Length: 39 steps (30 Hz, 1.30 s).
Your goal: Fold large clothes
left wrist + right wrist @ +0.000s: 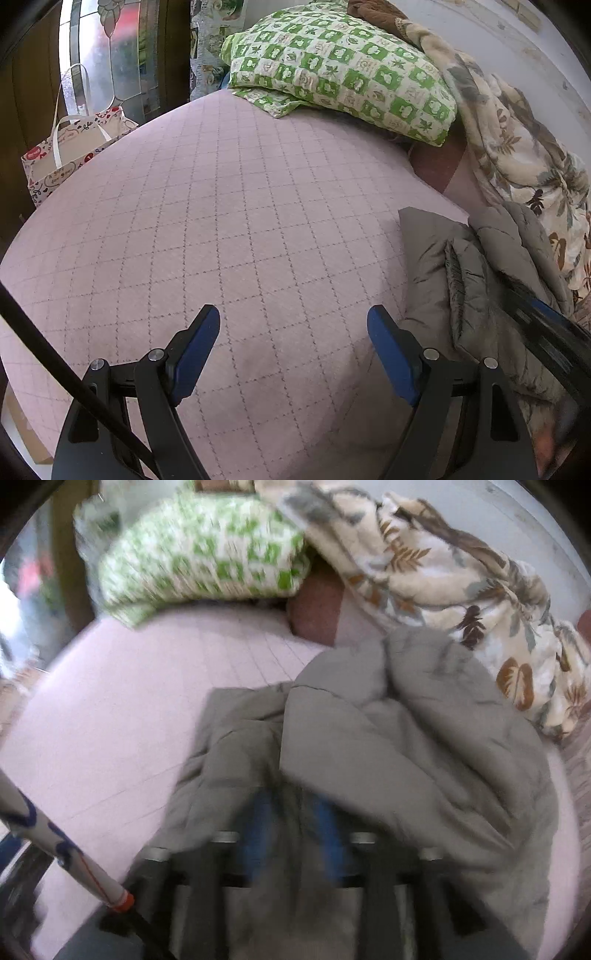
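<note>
A grey padded jacket [399,746] lies crumpled on the pink quilted bed [122,716]. My right gripper [293,805] is shut on a fold of the jacket, its blue pads [258,827] close together with grey fabric between them; this view is blurred. In the left wrist view the jacket [476,280] lies bunched at the right, with the right gripper's dark body [546,332] on it. My left gripper [293,332] is open and empty above the bare bed [229,221], left of the jacket.
A green-and-white checked pillow [343,70] lies at the bed's head. A leaf-print blanket [517,155] is heaped along the right wall. A printed tote bag [70,147] stands beside the bed's left edge, near a glass door [99,48].
</note>
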### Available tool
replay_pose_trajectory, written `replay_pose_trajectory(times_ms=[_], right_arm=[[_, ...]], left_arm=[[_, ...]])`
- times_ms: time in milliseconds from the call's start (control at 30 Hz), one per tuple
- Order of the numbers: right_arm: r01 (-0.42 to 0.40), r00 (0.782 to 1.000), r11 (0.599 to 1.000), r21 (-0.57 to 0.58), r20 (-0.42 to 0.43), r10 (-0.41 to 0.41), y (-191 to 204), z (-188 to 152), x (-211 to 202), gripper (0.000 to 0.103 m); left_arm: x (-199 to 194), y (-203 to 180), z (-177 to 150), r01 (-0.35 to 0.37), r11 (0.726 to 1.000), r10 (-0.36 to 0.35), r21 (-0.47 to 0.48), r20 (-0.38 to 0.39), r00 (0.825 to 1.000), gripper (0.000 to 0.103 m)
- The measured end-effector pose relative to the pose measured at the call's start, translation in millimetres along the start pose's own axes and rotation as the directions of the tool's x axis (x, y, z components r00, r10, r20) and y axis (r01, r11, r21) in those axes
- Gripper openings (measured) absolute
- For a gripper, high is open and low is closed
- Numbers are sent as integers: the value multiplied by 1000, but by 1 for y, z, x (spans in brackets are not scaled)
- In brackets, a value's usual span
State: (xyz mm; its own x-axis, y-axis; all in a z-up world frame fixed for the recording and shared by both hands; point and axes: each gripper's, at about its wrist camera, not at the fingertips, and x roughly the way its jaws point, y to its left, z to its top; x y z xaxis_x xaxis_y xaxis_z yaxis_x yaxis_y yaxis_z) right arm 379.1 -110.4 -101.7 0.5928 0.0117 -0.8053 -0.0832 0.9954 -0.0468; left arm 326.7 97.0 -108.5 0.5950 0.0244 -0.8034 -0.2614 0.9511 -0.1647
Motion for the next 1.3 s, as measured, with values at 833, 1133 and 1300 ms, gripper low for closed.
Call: replay_pose_trajectory(times_ms=[833, 1133, 1300], right_arm=[[-184, 980, 748, 637, 61, 190, -204, -57, -26, 18], [-25, 992, 873, 487, -96, 82, -202, -106, -20, 24], [-85, 991, 842, 533, -40, 125, -214, -115, -15, 37]], left_arm=[[-6, -40, -17, 38, 990, -41, 139, 18, 999, 81], [-13, -58, -39, 79, 976, -78, 205, -10, 997, 81], [-39, -66, -52, 102, 965, -104, 243, -6, 995, 81]])
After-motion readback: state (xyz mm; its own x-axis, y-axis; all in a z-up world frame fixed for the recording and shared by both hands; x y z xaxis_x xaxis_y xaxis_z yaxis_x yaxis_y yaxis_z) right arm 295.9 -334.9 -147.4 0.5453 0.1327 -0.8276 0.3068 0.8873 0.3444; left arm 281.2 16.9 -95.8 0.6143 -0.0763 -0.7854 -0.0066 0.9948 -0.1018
